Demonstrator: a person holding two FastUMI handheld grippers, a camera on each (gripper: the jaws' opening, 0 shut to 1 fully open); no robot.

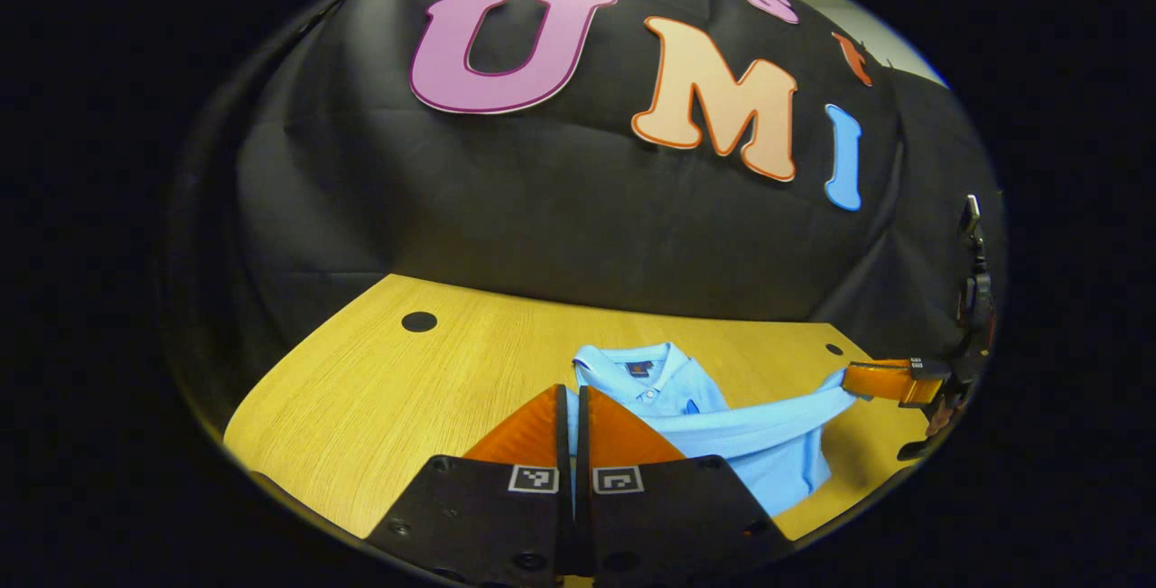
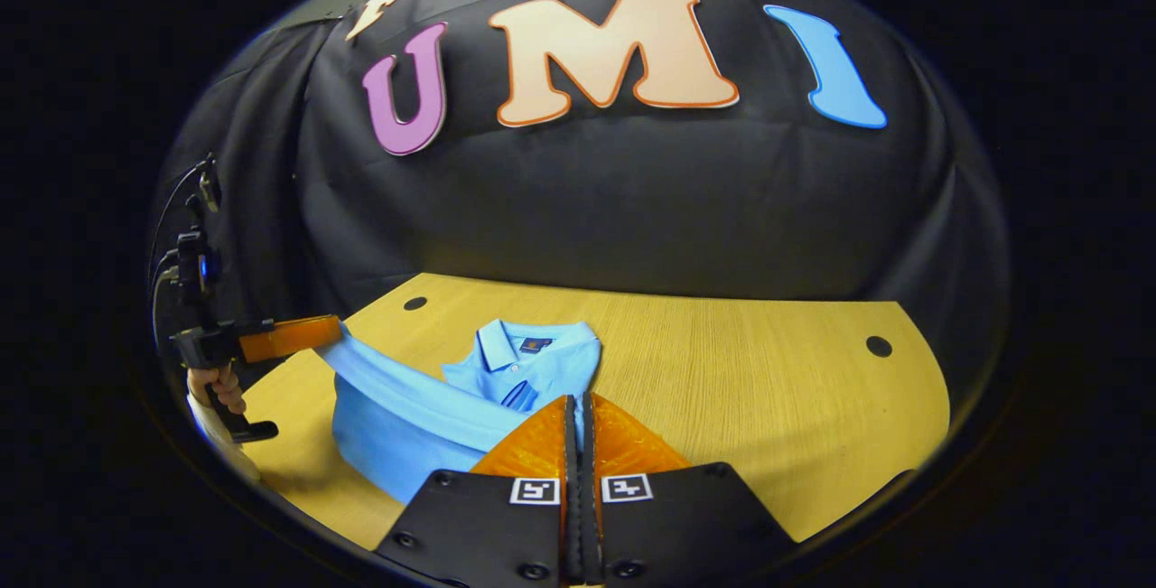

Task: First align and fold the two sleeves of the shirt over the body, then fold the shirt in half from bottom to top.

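Blue shirt point(image 1: 713, 425) lies on my wooden worktop point(image 1: 379, 398), collar toward the booth wall, body partly bunched. Each of my grippers pinches a sleeve between fingers pressed together: my left gripper point(image 1: 573, 403) holds one at its fingertips, and my right gripper point(image 2: 576, 407) the other. Both sleeves run taut across the shirt's body, lifted off the wood.

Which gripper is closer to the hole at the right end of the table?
Right. The right gripper, shut on the sleeve, appears just beside that hole; the left gripper is on the far side of the shirt from it.
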